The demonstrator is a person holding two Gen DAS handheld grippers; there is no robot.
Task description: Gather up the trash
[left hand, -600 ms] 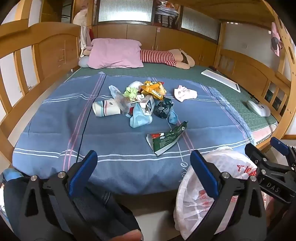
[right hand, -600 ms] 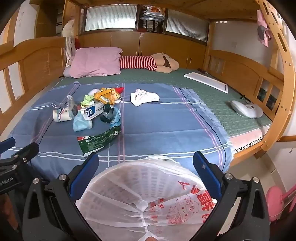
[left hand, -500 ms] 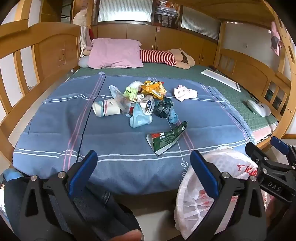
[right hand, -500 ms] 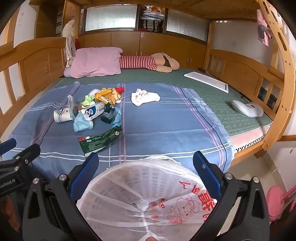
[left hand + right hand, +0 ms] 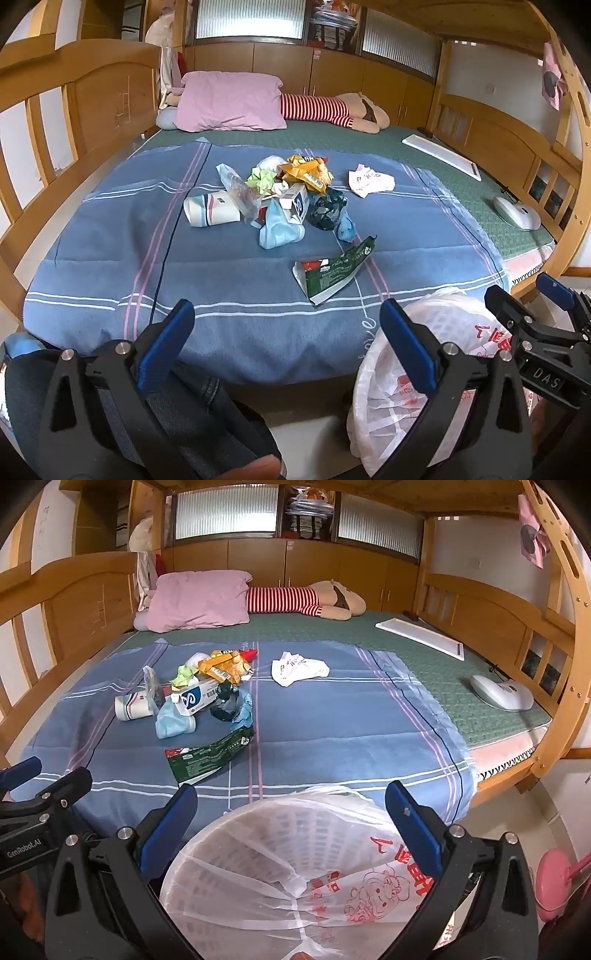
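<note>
Showing both tongs, left [image 5: 286,330] and right [image 5: 291,808], spread apart and empty over the bed's near edge; trash [image 5: 280,199] lies mid-bed, bin [image 5: 280,867] below right. Judged best: take the nearest green wrapper [image 5: 332,271] first, pinching its raised edge.

Soft daylight from rear windows [image 5: 251,18], sharp focus, fisheye bending, dark corners

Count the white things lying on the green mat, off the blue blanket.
2. A flat white board lies near the far right rail; a rounded white device lies nearer, by the right rail. Others could hide behind the pink pillow.
</note>
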